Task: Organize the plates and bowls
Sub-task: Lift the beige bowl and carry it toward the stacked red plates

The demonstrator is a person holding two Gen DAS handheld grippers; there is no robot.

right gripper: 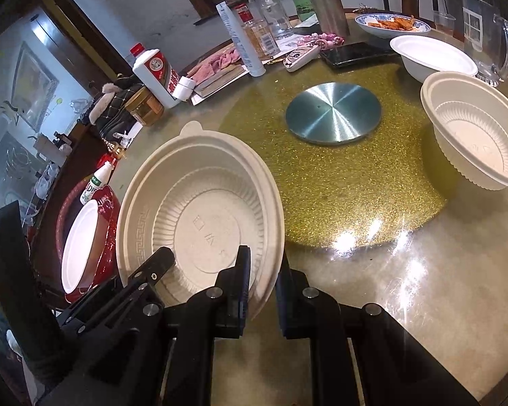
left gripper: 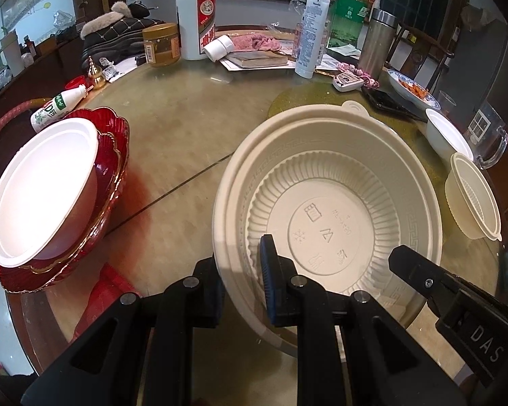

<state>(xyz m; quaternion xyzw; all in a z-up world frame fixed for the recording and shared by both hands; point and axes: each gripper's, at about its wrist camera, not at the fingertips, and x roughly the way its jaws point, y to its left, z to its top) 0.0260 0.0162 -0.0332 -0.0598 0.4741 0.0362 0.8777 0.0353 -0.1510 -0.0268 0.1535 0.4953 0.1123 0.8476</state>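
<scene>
Both grippers, left (left gripper: pixel 242 282) and right (right gripper: pixel 262 291), clamp the big bowl's (left gripper: pixel 325 209) rim (opposite sides)

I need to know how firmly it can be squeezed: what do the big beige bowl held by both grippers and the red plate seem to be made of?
Big beige bowl: apparently thin moulded plastic, matte, with ribbed walls and symbols embossed in the base. Red plate: glossy and translucent with a gold scalloped rim, glass or hard plastic; cannot tell which.

Home dining room, cluttered round glass table (left gripper: pixel 186 128), liquor bottle (left gripper: pixel 195 22)
</scene>
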